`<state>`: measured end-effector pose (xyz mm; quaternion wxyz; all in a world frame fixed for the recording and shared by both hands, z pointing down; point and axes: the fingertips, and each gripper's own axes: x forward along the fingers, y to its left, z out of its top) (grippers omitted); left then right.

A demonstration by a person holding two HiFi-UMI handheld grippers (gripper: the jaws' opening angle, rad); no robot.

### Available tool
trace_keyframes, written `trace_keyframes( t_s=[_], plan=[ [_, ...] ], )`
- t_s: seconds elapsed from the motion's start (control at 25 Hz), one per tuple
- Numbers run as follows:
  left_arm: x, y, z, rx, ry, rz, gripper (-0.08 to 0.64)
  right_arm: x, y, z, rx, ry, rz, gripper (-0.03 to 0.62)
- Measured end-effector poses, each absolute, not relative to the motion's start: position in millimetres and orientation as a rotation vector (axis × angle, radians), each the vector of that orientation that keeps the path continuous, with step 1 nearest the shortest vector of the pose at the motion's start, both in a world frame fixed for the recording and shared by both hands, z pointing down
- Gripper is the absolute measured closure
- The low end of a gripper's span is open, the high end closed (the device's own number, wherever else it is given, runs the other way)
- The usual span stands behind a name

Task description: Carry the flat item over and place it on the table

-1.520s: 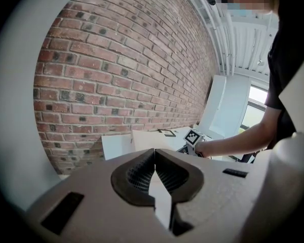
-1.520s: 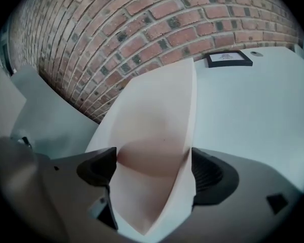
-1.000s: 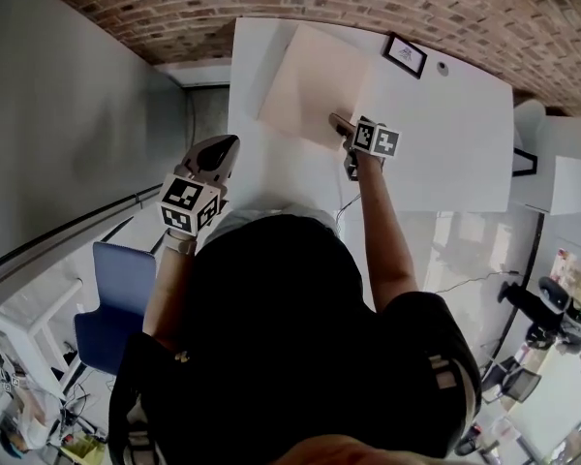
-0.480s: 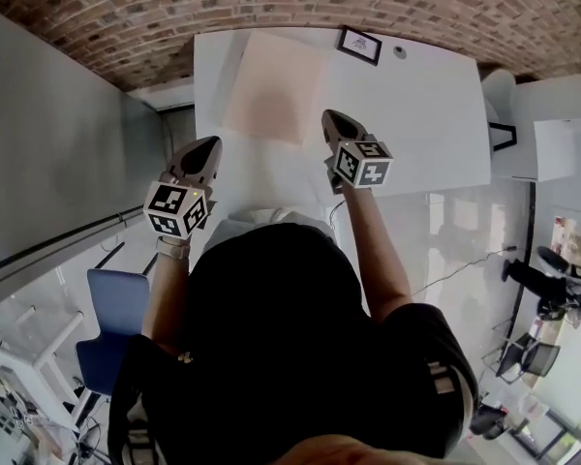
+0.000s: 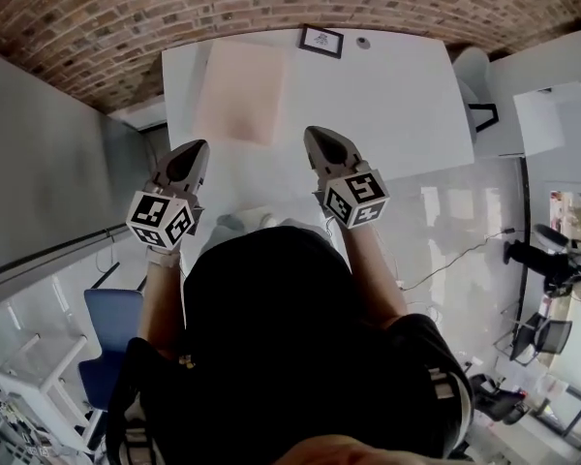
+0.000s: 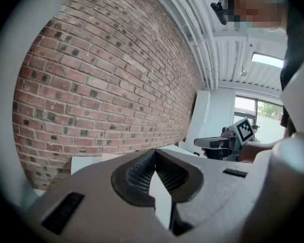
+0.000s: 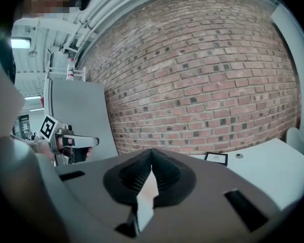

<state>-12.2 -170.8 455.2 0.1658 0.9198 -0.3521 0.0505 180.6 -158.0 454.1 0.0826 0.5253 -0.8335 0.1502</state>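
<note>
The right gripper (image 5: 316, 138) is clenched: in the right gripper view its 2 jaws meet at the tips (image 7: 152, 151), and nothing is pinched between them. The left gripper (image 5: 198, 149) is clenched too, its jaws closed tip to tip in the left gripper view (image 6: 154, 152), with nothing in its grasp. Both are held up in the air in front of the person, each pointing forward.

The flat item (image 5: 238, 91), a pale pinkish sheet, lies flat on the white counter (image 5: 407, 105), touched by neither gripper. In the head view the right gripper's tip sits just off the flat item's near right corner, clearly apart from it. The left gripper's tip sits off the flat item's near left corner, a little nearer the person. The flat item therefore lies ahead of the 2 grippers and roughly between their lines of aim.

A small black-framed picture (image 5: 321, 40) lies on the counter just past the flat item's far right corner; it also shows in the right gripper view (image 7: 216, 158). A brick wall (image 5: 126, 13) rises beyond the flat item's far edge. Most of the counter stretches away to the right of the flat item.
</note>
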Motion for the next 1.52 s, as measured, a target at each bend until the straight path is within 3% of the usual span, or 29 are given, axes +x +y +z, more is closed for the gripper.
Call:
trace_keyframes(
  t_s=[0.64, 1.52],
  plan=[
    [46.5, -143.5, 397.8, 2.793, -0.888, 0.013, 0.557, 199.3, -102.2, 422.2, 1.589, -2.539, 0.291, 0.581],
    [41.8, -156.6, 395.5, 2.872, -0.842, 0.052, 0.557, 189.3, -124.3, 427.3, 1.602, -2.500, 0.309, 0.581]
  ],
)
